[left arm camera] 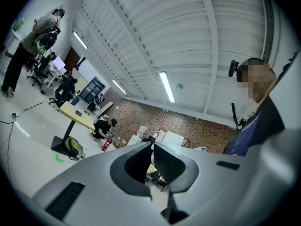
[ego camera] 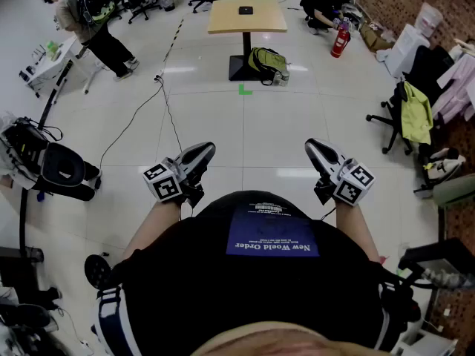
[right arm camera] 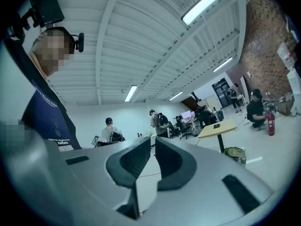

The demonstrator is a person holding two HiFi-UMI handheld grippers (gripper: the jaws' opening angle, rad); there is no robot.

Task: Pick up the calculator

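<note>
The calculator (ego camera: 246, 10) is a small dark slab lying on a yellow pedestal table (ego camera: 223, 21) far across the room. It also shows on that table in the left gripper view (left arm camera: 78, 113) and the right gripper view (right arm camera: 216, 125). Both grippers are held close in front of the person's torso, several floor tiles short of the table. My left gripper (ego camera: 208, 148) points ahead with its jaws together and nothing between them. My right gripper (ego camera: 310, 144) is likewise shut and empty. The closed left gripper (left arm camera: 153, 145) and right gripper (right arm camera: 154, 139) fill the lower half of their own views.
A green backpack (ego camera: 267, 60) leans at the table's base, with a green tape mark (ego camera: 244, 90) on the floor before it. A cable (ego camera: 167, 102) runs across the tiles at left. A red extinguisher (ego camera: 340, 41), a crouching person (ego camera: 323, 2), office chairs (ego camera: 401, 117) and black gear (ego camera: 44, 165) line the sides.
</note>
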